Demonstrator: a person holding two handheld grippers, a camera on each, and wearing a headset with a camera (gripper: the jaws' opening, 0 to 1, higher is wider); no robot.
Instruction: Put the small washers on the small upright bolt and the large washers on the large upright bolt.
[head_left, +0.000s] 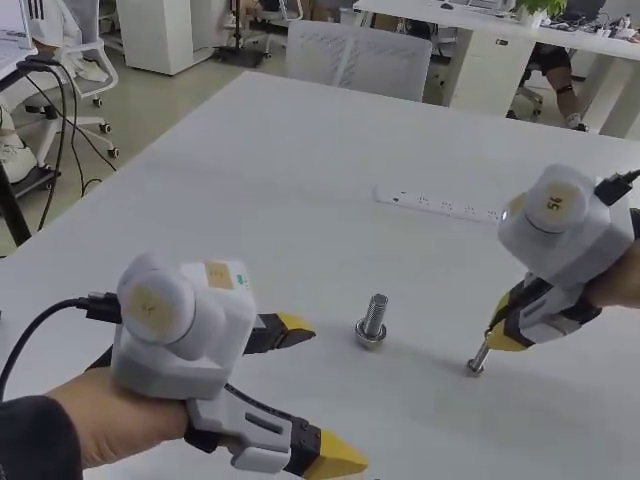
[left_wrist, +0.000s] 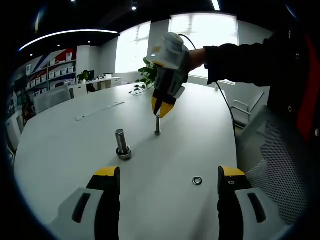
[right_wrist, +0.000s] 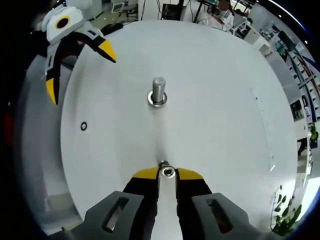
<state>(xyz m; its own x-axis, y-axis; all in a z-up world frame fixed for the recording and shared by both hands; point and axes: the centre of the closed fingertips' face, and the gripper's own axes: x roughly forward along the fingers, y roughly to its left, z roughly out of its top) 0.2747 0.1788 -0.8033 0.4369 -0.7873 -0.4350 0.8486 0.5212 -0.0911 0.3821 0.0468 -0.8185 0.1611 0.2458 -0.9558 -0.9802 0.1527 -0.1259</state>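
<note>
Seating a small washer (right_wrist: 168, 172) onto the top of the small upright bolt (head_left: 478, 360), by the look of things, using the right hand-held gripper (head_left: 500, 335), nipped almost completely closed on the ring's rim and poised directly above the stem. Best done by keeping the ring level, centring its hole on the stem just under the tips, lowering straight along the bolt's axis, and easing the pinch only after catching the thread; avoid tilting or pushing sideways, for fear of jamming the ring or toppling so slender a bolt on the smooth bench (head_left: 300, 180). Points steeply downward from the person's right hand, yellow tips lowest, body raked up and back toward the wrist. Over on the other side, holding the left hand-held gripper (head_left: 322, 393) low and nearly level above the bench, jaws spread wide with nothing between them, aimed forward at the work. Just ahead of those open jaws, toward the right-hand one, lying flat: a loose washer (left_wrist: 197, 180), probably next for picking. Farther ahead of the left tips, between the two hand-held grippers and touching neither: the large upright bolt (head_left: 372, 320), carrying a broader ring or head at its foot, impossible to tell which.
</note>
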